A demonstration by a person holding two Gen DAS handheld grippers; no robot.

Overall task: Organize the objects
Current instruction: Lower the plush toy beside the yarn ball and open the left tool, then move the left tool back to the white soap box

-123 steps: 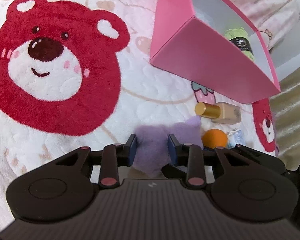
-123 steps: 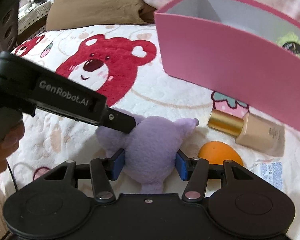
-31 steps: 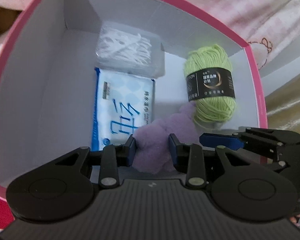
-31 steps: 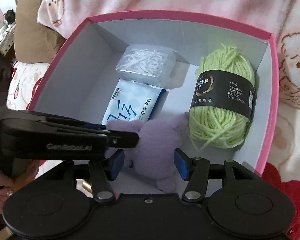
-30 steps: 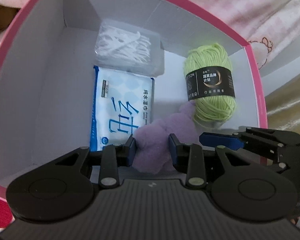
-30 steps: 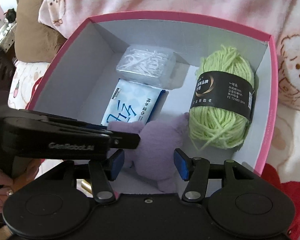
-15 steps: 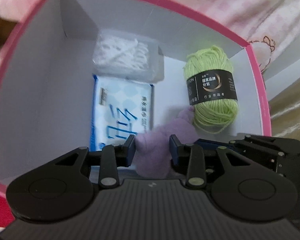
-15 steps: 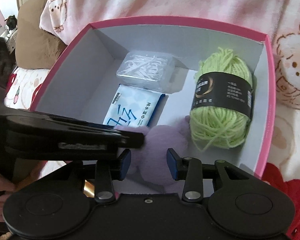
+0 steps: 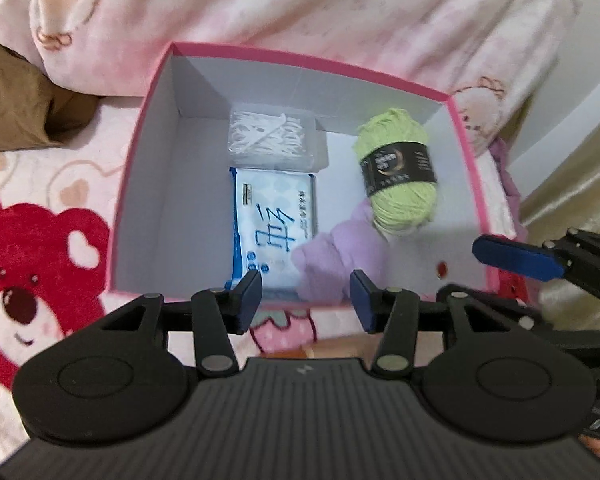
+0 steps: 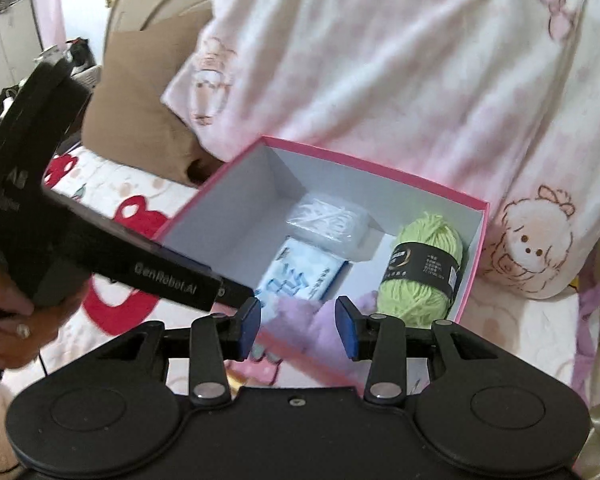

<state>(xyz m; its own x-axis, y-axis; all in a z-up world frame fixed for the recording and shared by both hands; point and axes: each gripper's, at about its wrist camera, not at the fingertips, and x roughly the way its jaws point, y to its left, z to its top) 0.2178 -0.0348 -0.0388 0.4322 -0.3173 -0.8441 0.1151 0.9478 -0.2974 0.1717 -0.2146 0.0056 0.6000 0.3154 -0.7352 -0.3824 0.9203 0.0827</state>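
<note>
Pink box (image 9: 466,152), purple plush (image 9: 336,256) inside, beyond left gripper (image 9: 306,294) opening fingers

The left tongs (image 10: 236,292) carry "GenRobot.AI" in grey lettering on the body; the tissue pack (image 9: 274,220) shows a large blue character "纯".
</note>
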